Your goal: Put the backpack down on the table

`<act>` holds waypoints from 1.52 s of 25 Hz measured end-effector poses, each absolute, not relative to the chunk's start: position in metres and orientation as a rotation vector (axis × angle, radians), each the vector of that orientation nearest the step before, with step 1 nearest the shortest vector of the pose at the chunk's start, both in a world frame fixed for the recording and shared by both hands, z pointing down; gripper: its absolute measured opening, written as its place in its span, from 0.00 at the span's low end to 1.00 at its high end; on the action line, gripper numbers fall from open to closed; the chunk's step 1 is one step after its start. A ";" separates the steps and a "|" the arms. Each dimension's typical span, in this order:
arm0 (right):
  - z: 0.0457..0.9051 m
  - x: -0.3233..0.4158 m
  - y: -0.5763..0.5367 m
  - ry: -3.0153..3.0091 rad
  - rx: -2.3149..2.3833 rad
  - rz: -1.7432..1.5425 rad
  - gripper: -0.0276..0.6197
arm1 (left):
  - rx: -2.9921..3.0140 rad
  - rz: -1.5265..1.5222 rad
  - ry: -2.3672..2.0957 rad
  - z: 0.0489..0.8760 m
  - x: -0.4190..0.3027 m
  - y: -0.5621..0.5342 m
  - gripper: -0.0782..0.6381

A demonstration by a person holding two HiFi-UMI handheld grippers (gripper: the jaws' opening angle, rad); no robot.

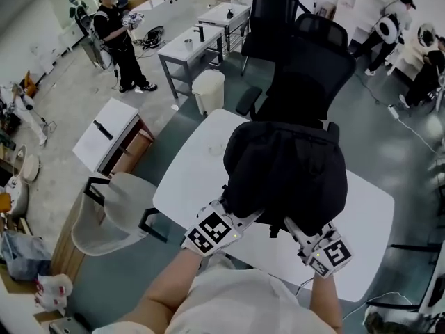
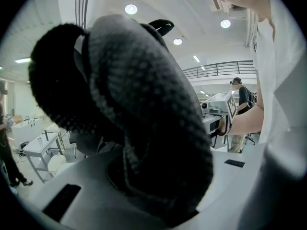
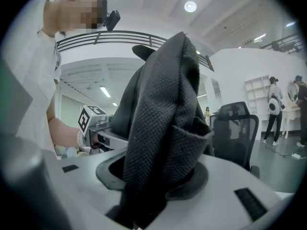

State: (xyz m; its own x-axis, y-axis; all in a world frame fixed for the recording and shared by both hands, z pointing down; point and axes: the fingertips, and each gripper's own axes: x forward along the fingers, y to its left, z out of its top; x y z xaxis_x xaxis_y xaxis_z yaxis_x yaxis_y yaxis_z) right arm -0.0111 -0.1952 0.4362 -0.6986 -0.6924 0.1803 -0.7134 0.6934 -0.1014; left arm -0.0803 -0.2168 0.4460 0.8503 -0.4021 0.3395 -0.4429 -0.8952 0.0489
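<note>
A black backpack [image 1: 288, 172] hangs over the white table [image 1: 188, 176], between my two grippers; I cannot tell whether its bottom touches the tabletop. My left gripper [image 1: 240, 218] is shut on a black padded mesh strap [image 2: 144, 109] at the pack's near left side. That strap fills the left gripper view, and the left gripper [image 2: 153, 186] clamps its lower end. My right gripper [image 1: 297, 229] is shut on a black woven strap [image 3: 163, 123] at the pack's near right side. In the right gripper view the right gripper [image 3: 148, 195] has this fabric pinched between its jaws.
A black office chair [image 1: 306, 68] stands just beyond the table's far edge, behind the backpack. A grey chair [image 1: 111, 214] sits at the table's left, with a white bin [image 1: 208, 91] and other desks [image 1: 191, 47] further back. A person [image 1: 118, 37] stands far left, and others are at far right.
</note>
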 end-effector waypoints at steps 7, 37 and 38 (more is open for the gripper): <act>0.443 -0.015 -0.253 -2.731 1.190 0.183 0.33 | 2.911 0.425 -0.649 0.454 -0.083 -0.277 0.25; 0.595 0.025 -0.377 -2.585 1.278 0.421 0.34 | 2.771 0.528 -0.662 0.608 -0.043 -0.401 0.25; 0.600 0.025 -0.375 -2.585 1.276 0.429 0.34 | 2.769 0.525 -0.667 0.612 -0.043 -0.399 0.25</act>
State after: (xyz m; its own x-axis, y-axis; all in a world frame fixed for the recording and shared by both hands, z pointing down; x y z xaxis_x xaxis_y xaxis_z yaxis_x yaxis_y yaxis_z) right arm 0.0247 -0.3754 0.5998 -0.5959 -0.7335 0.3268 -0.7998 0.5787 -0.1595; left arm -0.0433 -0.3995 0.6115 0.8306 -0.3901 0.3974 -0.4780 -0.8656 0.1495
